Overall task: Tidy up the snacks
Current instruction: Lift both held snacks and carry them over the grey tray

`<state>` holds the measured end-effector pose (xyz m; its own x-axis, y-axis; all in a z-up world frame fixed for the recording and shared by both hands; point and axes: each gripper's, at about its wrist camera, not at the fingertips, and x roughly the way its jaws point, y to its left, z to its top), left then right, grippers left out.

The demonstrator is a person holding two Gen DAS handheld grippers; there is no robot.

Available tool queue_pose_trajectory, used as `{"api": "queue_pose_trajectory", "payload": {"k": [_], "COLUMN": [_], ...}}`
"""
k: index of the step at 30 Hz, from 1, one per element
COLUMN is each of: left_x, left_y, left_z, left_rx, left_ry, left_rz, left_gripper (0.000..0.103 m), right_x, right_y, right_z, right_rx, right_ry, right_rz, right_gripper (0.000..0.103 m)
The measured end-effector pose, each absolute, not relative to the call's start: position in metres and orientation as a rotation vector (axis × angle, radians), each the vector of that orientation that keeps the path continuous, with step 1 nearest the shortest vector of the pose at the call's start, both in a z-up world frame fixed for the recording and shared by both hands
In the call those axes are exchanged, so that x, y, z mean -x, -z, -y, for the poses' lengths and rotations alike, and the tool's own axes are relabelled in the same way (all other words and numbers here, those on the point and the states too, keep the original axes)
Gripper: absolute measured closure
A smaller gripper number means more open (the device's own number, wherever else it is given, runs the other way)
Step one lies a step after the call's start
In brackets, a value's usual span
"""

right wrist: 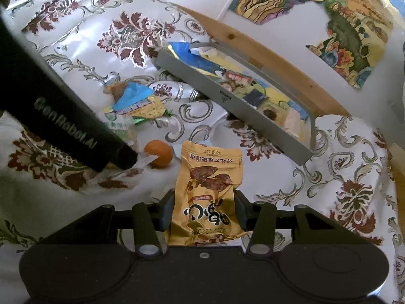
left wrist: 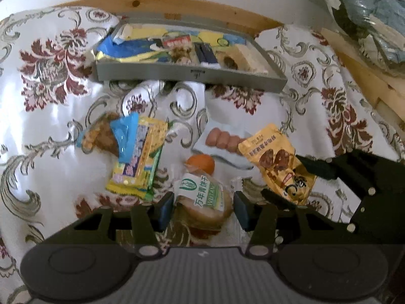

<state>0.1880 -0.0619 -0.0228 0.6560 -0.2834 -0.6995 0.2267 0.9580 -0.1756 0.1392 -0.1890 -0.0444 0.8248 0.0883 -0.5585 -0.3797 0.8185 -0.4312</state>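
The right tongs (right wrist: 203,211) gripped the yellow pouch (right wrist: 208,190), long axis toward 12 o'clock; the grey tray (right wrist: 227,96) lay at 1 o'clock. The left tongs (left wrist: 203,209) stood released around the biscuit pack (left wrist: 202,197).

We see counter (left wrist: 316,96) draped in glossy white cloth (right wrist: 341,152) (maroon floral, grey scrollwork), pale wood edge (left wrist: 177,6) behind, white wall (right wrist: 291,25) with colourful paintings (right wrist: 354,40), daylight glare.

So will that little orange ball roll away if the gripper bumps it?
Probably. The orange fruit looks round, so a nudge could roll it, though the wrinkly tablecloth may slow it. It looks firm, not floppy like the yellow packet.
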Motion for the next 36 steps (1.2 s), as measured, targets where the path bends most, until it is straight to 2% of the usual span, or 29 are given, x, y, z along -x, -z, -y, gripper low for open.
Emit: {"api": "queue_pose_trajectory", "payload": {"k": [15, 24, 36], "left_x": [-0.228, -0.281, -0.37], "left_y": [-0.027, -0.053, -0.056], "left_z": [0.068, 0.081, 0.12], "left_rx": [0.14, 0.162, 0.191], "left_ry": [0.244, 0.207, 0.182], "left_rz": [-0.675, -0.591, -0.537], "left_gripper": [0.048, 0.048, 0.048], "right_x": [-0.158, -0.232, -0.337], "right_y": [0.011, -0.012, -0.012], "right_z": [0.204, 0.233, 0.294], "right_rx": [0.51, 0.431, 0.084], "right_ry": [-0.246, -0.2, -0.128], "right_rz": [-0.43, -0.341, -0.364], "right_gripper": [0.053, 0.053, 0.053]}}
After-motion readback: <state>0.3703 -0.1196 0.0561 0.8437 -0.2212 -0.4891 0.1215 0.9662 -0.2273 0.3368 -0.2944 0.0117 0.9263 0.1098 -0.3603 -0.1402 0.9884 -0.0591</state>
